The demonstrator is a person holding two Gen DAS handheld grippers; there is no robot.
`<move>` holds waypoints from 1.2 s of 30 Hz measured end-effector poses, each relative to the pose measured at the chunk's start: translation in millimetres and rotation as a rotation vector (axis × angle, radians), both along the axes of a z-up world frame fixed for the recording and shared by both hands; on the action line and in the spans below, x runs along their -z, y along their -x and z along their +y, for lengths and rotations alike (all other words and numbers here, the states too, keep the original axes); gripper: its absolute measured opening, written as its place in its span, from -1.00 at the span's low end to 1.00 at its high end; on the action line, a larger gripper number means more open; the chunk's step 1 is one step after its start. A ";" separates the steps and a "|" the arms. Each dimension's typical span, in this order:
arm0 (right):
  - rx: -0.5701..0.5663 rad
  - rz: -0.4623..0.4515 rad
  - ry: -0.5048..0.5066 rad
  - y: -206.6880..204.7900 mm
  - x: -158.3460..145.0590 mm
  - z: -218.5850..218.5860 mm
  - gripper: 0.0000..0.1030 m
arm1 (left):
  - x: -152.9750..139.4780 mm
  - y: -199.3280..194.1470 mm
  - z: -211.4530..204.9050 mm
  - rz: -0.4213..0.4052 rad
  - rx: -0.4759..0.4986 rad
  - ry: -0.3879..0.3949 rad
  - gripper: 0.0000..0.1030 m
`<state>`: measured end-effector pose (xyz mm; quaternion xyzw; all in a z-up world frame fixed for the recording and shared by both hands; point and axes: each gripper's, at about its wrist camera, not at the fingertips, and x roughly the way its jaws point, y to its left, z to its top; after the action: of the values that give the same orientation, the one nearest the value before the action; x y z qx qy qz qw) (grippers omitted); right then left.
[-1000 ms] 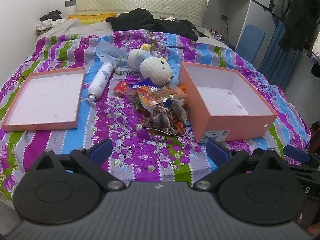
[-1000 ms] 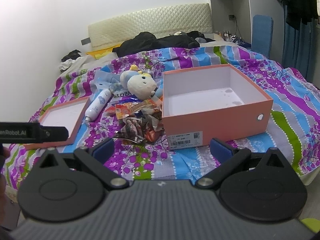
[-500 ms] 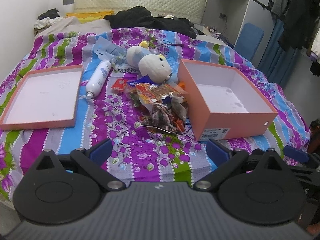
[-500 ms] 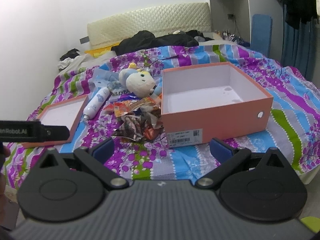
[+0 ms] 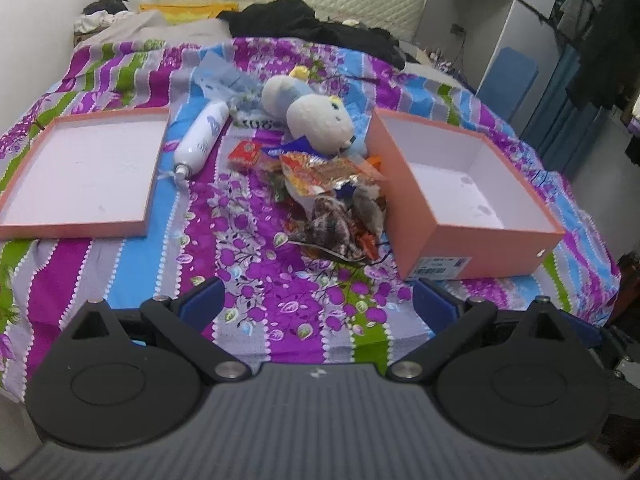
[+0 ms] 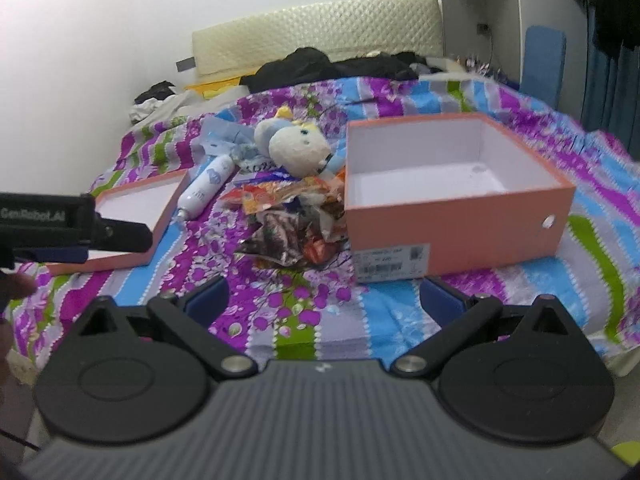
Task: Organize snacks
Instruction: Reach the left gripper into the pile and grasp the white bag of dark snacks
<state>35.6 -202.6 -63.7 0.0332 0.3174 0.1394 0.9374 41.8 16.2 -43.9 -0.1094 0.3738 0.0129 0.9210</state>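
A pile of snack packets [image 5: 332, 196] lies on the striped bedspread between a shallow pink lid [image 5: 82, 168] on the left and an empty deep pink box [image 5: 472, 196] on the right. The pile [image 6: 292, 220] and the box [image 6: 456, 200] also show in the right wrist view. My left gripper [image 5: 316, 304] is open and empty, hovering over the bed's near edge, short of the pile. My right gripper [image 6: 324, 296] is open and empty, in front of the box's near left corner. The left gripper's body [image 6: 72, 228] shows at the left of the right wrist view.
A plush toy [image 5: 316, 120] and a white bottle [image 5: 202, 140] lie behind the pile, with blue packaging [image 5: 224, 80] beyond. Dark clothes [image 5: 312, 28] lie by the headboard. A blue chair [image 5: 506, 80] and hanging clothes stand to the right of the bed.
Both grippers have moved forward toward the bed, so the pile and the box look larger. Both stay open and empty.
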 end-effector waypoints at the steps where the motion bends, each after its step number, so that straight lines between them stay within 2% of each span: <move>1: 0.001 0.012 -0.007 -2.5 3.3 0.0 1.00 | 2.9 -2.7 0.4 0.004 0.000 -0.006 0.97; 6: 0.008 0.015 0.024 -13.9 16.1 5.1 0.93 | 21.7 -21.7 2.7 0.026 0.011 -0.033 0.97; 9: -0.006 0.037 0.007 -23.3 24.0 5.0 0.87 | 34.2 -35.2 6.2 0.046 0.015 -0.031 0.97; 11: -0.020 0.053 -0.005 -29.8 31.3 5.8 0.75 | 42.7 -44.6 8.7 0.053 0.031 -0.006 0.97; 13: -0.017 0.063 0.000 -36.0 38.4 7.4 0.53 | 50.9 -54.8 9.8 0.059 0.036 0.001 0.97; 18: -0.031 0.074 0.027 -53.9 56.8 13.4 0.27 | 68.9 -79.6 12.8 0.066 0.053 0.010 0.95; 23: -0.050 0.004 0.077 -67.3 64.0 23.2 0.24 | 83.2 -108.1 23.6 0.058 0.059 0.089 0.94; 27: -0.085 0.004 0.098 -86.0 74.3 34.9 0.24 | 94.5 -130.2 33.2 0.064 0.058 0.164 0.94; 30: -0.127 0.000 0.143 -97.9 79.9 47.4 0.10 | 103.2 -148.2 39.8 0.068 0.058 0.199 0.94; 35: -0.162 -0.020 0.207 -114.8 91.1 73.1 0.06 | 112.9 -175.5 46.9 0.072 0.068 0.240 0.92; 36: -0.153 -0.018 0.212 -119.0 94.0 77.6 0.00 | 113.5 -180.1 46.7 0.072 0.076 0.242 0.91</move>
<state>154.6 -125.0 -157.7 -0.0916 0.3235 0.1764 0.9251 221.9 62.9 -157.4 -0.2050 0.4091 -0.0634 0.8869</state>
